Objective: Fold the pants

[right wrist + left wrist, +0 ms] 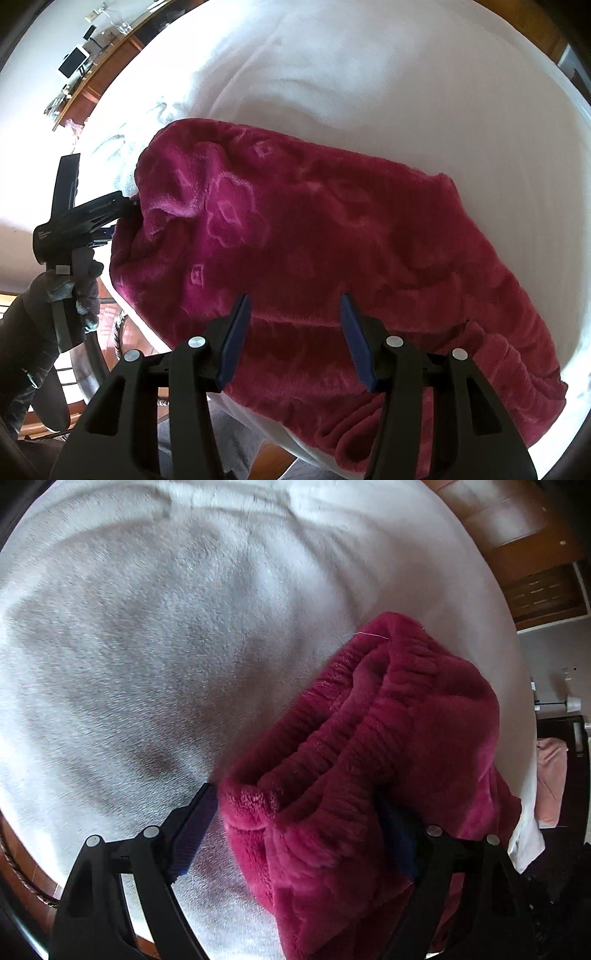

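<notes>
Pants, plush magenta fleece, embossed flowers, bunched elastic waistband, folded over

One pair of magenta fleece pants, one white blanket, two claws.

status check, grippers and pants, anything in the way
Left gripper open, jaws astride the pants waistband. Right gripper open above folded pants, holding nothing. Pants lie on white blanket. Nothing in the way.
</notes>
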### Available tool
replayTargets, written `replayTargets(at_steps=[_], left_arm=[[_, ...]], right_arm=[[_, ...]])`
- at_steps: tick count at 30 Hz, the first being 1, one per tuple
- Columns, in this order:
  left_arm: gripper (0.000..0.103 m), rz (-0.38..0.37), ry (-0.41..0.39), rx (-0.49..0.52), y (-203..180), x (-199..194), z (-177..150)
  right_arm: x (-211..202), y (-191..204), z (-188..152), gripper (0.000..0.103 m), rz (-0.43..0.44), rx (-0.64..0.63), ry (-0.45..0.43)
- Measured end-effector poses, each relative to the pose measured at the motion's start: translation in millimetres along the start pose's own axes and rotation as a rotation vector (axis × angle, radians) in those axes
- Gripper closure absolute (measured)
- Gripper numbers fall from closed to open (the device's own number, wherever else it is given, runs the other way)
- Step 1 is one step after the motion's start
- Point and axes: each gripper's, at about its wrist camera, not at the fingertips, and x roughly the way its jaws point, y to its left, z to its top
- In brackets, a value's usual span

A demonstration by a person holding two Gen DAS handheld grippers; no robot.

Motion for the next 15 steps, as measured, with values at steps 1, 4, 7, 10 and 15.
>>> replayTargets(at_steps=[1, 4, 7, 10, 15], left_arm=[[0.02, -0.008, 0.003, -0.002, 0.0, 1.6, -0.4], [0.034, -0.041, 0.008, -0.009, -1.1, 7.4, -0.9], [0.053, -0.071, 0.015, -0.008, -4.8, 4.0, -4.0], [0.067, -0.086, 0.006, 0.008, -11.0, -5.7, -9.5], [0.07, -0.096, -0.04, 0.039, -25.4, -30.2, -13.2]], right_arm=[[-0.3, -0.8, -1.3, 0.051, -0.001, 0.007, 0.0], [-2.3, -4.0, -5.2, 0.051, -0.004, 0.026, -0.001], [-5.5, -8.9, -9.0, 0.051, -0.006, 0.04, -0.005], [-10.0, -16.1, -14.0, 0.051, -0.004, 0.055, -0.016], [-22.7, -29.0, -20.4, 0.051, 0.011, 0.064, -0.062]])
